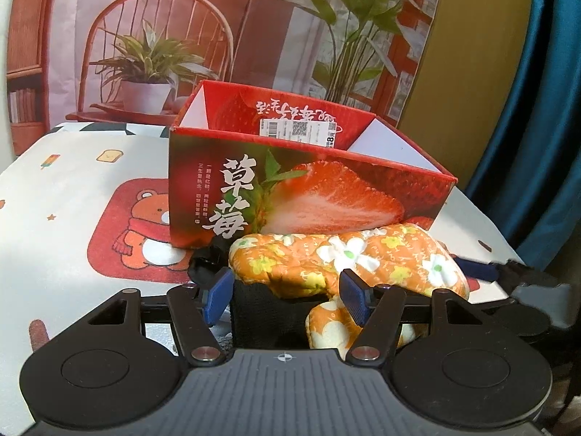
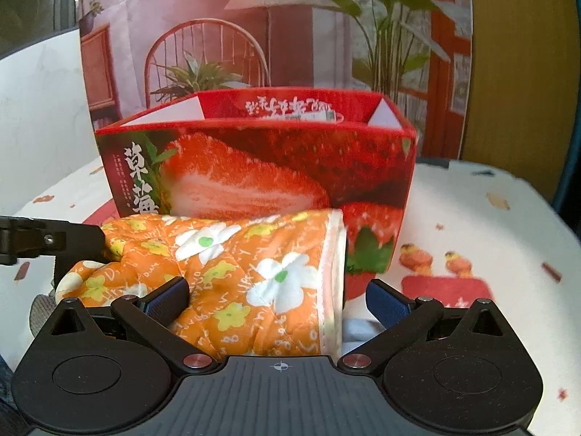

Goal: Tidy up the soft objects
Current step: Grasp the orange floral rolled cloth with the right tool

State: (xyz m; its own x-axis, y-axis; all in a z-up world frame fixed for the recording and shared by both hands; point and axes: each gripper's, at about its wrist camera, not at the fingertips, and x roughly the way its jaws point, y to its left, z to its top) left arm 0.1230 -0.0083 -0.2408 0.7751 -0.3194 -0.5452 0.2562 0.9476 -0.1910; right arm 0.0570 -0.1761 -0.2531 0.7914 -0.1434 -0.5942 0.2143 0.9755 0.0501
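Note:
An orange flowered oven mitt (image 1: pixel 348 261) lies on the table in front of a red strawberry box (image 1: pixel 290 185), open at the top. My left gripper (image 1: pixel 287 299) is open, its blue pads on either side of the mitt's near part and a black cloth (image 1: pixel 261 316) under it. In the right wrist view the mitt (image 2: pixel 247 276) lies between my right gripper's (image 2: pixel 277 299) open fingers, cuff end to the right, in front of the box (image 2: pixel 254 181). The right gripper also shows at the right edge of the left wrist view (image 1: pixel 508 272).
The table has a white cloth (image 1: pixel 65 218) with cartoon bear and food prints. A printed backdrop (image 1: pixel 218 36) of a chair and plants stands behind the box. A blue curtain (image 1: pixel 544 109) hangs at the right.

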